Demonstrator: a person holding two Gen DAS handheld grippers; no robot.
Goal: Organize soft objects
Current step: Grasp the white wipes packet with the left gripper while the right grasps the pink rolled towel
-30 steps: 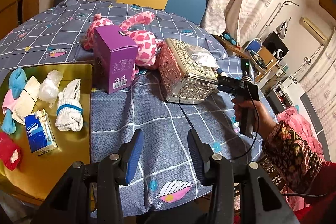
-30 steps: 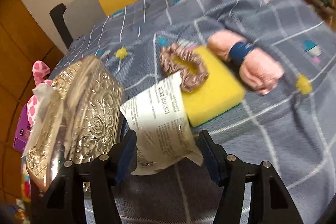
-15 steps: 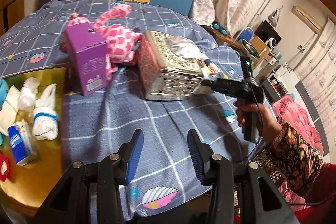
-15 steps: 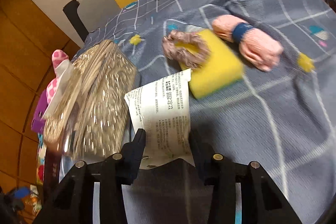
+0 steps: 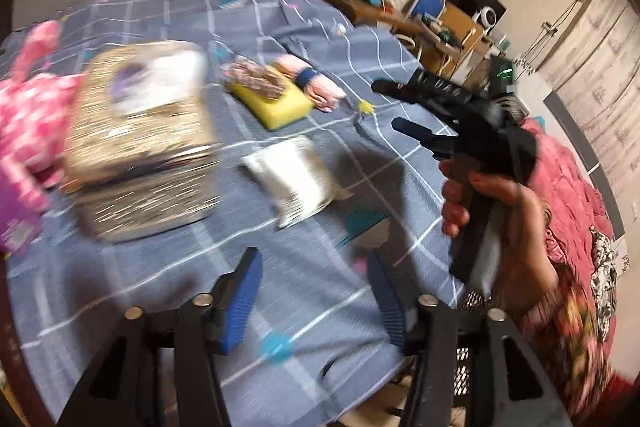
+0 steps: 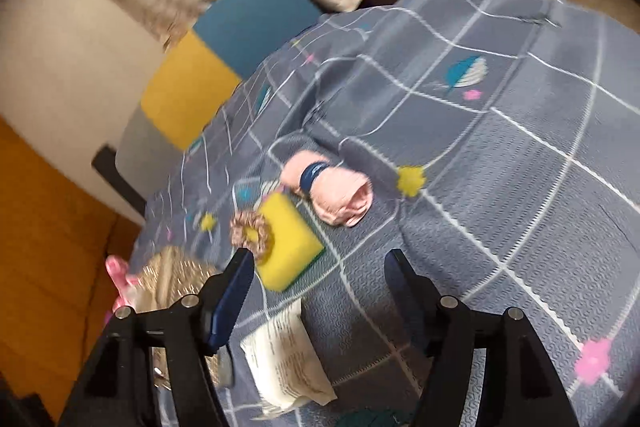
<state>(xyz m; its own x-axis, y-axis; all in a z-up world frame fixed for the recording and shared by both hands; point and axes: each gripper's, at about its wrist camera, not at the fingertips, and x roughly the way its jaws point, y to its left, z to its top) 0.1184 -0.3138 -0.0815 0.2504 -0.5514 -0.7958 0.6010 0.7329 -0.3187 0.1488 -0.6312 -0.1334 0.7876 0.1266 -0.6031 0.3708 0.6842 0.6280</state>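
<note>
From the left wrist, the left gripper hangs wide open and empty above the cloth, the packet lying beside the box — from the right wrist, the right gripper, equally agape and empty, faces sponge, scrunchie and socks, so a fresh pick seems next — needing descent and closure.

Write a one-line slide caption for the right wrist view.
Open right gripper above the white packet on the tablecloth, yellow sponge beyond.
</note>
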